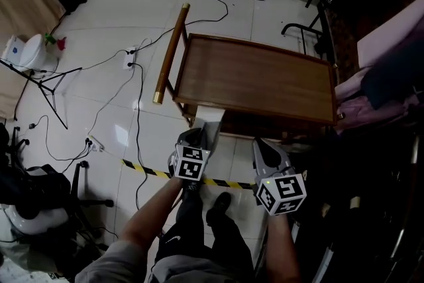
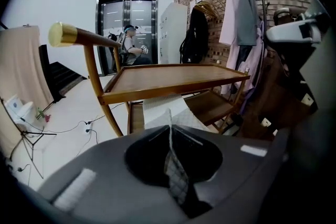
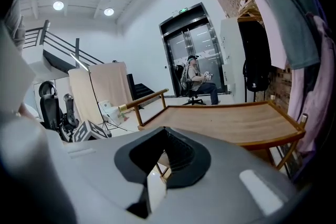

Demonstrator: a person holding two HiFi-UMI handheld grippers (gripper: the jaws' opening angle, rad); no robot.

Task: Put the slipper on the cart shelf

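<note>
While the left gripper point(image 1: 207, 136) is clamped on one edge of the pale quilted fabric slipper point(image 2: 167, 112), the slipper's long axis runs straight ahead from the jaws, its far end at the near edge of the brown wooden cart point(image 1: 258, 79). The lower wooden shelf point(image 2: 209, 106) lies just beyond it. The right gripper point(image 1: 266, 149) hangs alongside, jaws seemingly closed on nothing.
</note>
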